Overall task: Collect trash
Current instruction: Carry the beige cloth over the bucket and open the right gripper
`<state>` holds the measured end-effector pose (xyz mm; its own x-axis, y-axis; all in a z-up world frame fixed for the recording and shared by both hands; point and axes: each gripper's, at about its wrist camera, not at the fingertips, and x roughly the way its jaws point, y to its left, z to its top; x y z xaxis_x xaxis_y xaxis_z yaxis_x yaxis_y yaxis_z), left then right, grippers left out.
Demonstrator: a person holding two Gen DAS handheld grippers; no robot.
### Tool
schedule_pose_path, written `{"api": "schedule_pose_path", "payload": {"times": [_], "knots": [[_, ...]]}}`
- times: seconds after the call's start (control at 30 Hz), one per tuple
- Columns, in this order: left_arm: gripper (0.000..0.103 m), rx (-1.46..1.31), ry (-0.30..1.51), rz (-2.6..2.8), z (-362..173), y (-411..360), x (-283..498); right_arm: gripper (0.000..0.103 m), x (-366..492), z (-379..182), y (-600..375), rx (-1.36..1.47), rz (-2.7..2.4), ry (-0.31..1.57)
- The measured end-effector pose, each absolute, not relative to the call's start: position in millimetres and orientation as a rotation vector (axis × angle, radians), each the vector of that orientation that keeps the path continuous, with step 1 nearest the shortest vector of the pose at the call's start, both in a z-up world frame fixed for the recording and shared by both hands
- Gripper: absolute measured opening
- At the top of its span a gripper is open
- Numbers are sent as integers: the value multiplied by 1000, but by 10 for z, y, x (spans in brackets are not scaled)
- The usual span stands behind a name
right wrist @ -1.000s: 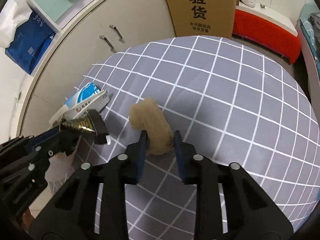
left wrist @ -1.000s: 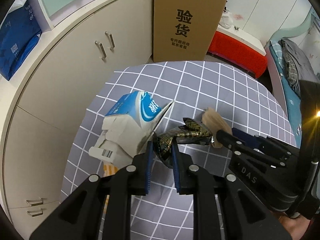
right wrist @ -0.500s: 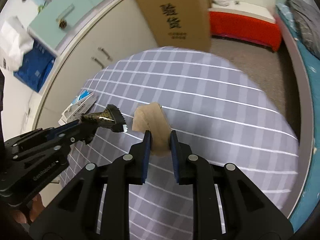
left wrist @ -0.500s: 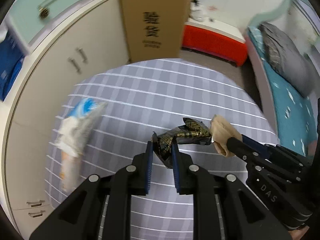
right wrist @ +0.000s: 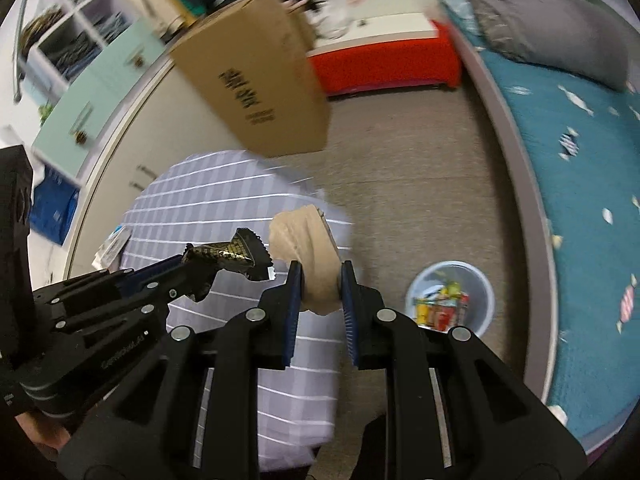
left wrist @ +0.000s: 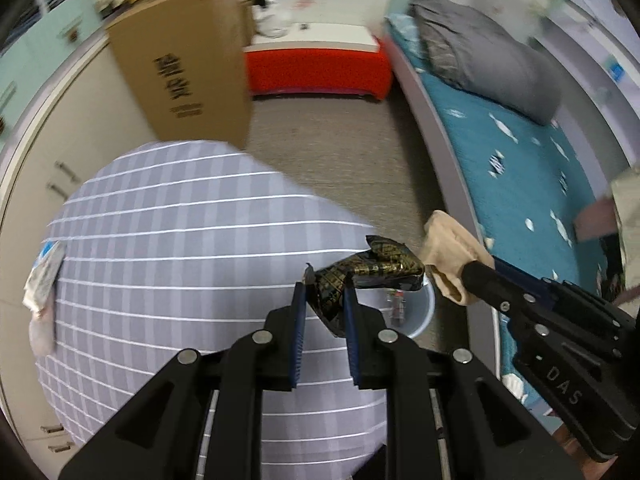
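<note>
Where table lay, bin (right wrist: 450, 298) below grippers.

Table (left wrist: 168, 240) under grey checked cloth; carton (left wrist: 42, 276) at its left edge. Bin (right wrist: 450, 298) on carpet (right wrist: 420, 184).

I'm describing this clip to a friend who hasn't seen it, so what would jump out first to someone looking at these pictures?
First, the two loads: the left gripper pinches a crumpled black-and-gold wrapper, and the right gripper clamps a beige wad, both held past the edge of the grey checked tablecloth. Next, the pale blue bin on the floor beside the teal bed, already holding colourful trash. A tall cardboard box leans behind the table.
</note>
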<state>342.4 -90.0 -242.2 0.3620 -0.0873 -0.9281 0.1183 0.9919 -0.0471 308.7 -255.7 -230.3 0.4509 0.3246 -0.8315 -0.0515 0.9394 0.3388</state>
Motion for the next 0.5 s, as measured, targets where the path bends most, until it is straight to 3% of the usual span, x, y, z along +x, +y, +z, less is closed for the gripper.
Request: {"api": "schedule_pose_path", "payload": {"times": [0.33, 0.37, 0.4, 0.5], "knots": [[17, 110, 1220, -203, -2473, -1907, 3389, 23, 2869, -2296, -3508, 392, 146, 1053], [17, 114, 1222, -203, -2476, -1953, 3391, 39, 2874, -2323, -3586, 426, 156, 1055], [17, 118, 1227, -204, -2479, -2010, 3398, 62, 2870, -2348, -3663, 449, 149, 1050], [17, 132, 1228, -203, -2486, -2134, 3406, 64, 2843, -2363, -3834, 463, 129, 1040]]}}
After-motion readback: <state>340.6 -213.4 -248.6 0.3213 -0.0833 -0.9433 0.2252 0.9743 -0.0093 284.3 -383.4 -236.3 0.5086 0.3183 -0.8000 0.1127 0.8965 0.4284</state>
